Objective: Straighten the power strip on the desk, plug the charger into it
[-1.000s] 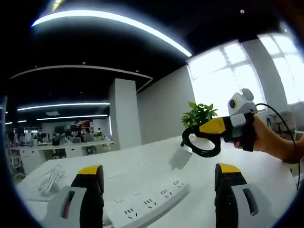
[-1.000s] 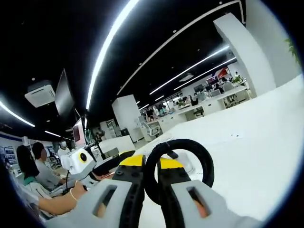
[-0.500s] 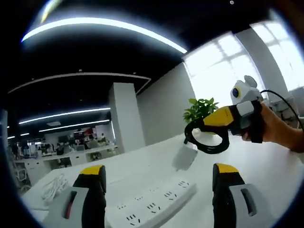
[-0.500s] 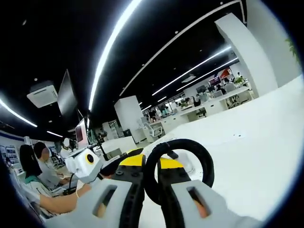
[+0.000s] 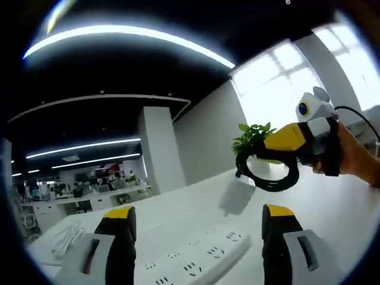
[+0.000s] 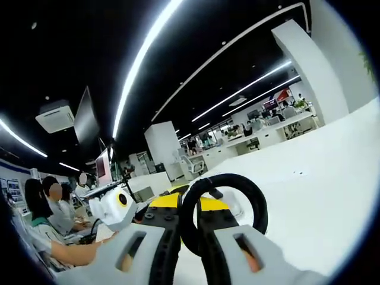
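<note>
A white power strip [image 5: 193, 261] lies slanted on the white desk [image 5: 332, 208], low between the jaws of my open left gripper [image 5: 199, 217]. To the right and above the desk, my right gripper [image 5: 256, 153] is shut on a black cable loop [image 5: 268, 176]. A white charger [image 5: 235, 199] dangles from the loop, above the strip's far end. In the right gripper view the same black cable loop [image 6: 222, 211] stands pinched at my right gripper [image 6: 189, 209]. The left gripper [image 6: 133, 212] shows low on the left there.
A coil of white cable [image 5: 62, 234] lies at the desk's left end. A potted plant [image 5: 252, 136] stands behind the right gripper, near the bright window. A hand [image 5: 356, 157] holds the right gripper. People [image 6: 44, 214] sit at desks on the left of the right gripper view.
In the left gripper view, the right gripper with its cable loop and charger has shifted slightly up and to the right. In the right gripper view, the left gripper has come nearer.
</note>
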The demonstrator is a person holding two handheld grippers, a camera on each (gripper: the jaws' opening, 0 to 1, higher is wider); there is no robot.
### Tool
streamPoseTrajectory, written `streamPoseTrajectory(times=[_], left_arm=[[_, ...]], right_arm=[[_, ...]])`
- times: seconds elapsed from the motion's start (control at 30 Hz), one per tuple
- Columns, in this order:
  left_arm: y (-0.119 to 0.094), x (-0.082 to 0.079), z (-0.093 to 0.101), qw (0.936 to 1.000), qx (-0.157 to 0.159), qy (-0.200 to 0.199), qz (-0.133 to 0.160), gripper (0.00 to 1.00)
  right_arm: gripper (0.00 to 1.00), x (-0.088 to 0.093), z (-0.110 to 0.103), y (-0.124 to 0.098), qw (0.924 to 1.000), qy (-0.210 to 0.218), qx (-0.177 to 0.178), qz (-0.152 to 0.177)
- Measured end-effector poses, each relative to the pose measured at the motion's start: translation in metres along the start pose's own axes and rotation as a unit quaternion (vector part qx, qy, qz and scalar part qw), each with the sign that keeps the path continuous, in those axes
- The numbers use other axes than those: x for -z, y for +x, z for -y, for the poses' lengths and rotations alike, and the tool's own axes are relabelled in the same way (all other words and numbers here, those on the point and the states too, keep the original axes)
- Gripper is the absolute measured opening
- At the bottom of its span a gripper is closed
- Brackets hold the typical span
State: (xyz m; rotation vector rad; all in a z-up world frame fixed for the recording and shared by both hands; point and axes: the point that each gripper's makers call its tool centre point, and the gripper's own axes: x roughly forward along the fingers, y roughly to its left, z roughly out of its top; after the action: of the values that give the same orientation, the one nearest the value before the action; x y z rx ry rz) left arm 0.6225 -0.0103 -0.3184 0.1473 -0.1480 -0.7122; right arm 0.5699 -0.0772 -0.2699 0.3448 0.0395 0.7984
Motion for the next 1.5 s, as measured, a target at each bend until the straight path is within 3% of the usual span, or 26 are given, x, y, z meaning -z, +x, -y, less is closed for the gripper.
streamPoseTrajectory(times=[0.23,0.67,0.97,1.17,1.4,1.5], left_arm=[[0.006,-0.005,0.011,0.9999,0.009,0.006,0.011,0.88],[0.017,-0.011,0.033,0.9977,0.026,0.055,0.029,0.8],[0.025,-0.014,0.042,0.9945,0.035,0.093,0.033,0.59],[0.025,-0.012,0.049,0.9924,0.046,0.11,0.031,0.53],[0.026,-0.007,0.056,0.9876,0.056,0.145,0.023,0.3],[0.03,-0.003,0.058,0.9863,0.061,0.152,0.016,0.29]], right_arm=[[0.08,-0.004,-0.003,0.001,1.0,-0.002,-0.006,0.002],[0.08,-0.005,-0.011,0.001,0.9998,-0.01,-0.018,-0.001],[0.08,0.0,-0.012,0.002,0.9998,-0.007,-0.019,-0.008],[0.08,0.005,-0.011,0.002,0.9998,-0.005,-0.016,-0.013],[0.08,0.007,-0.012,0.002,0.9998,-0.003,-0.015,-0.012],[0.08,0.007,-0.008,0.003,0.9999,-0.002,-0.011,-0.012]])
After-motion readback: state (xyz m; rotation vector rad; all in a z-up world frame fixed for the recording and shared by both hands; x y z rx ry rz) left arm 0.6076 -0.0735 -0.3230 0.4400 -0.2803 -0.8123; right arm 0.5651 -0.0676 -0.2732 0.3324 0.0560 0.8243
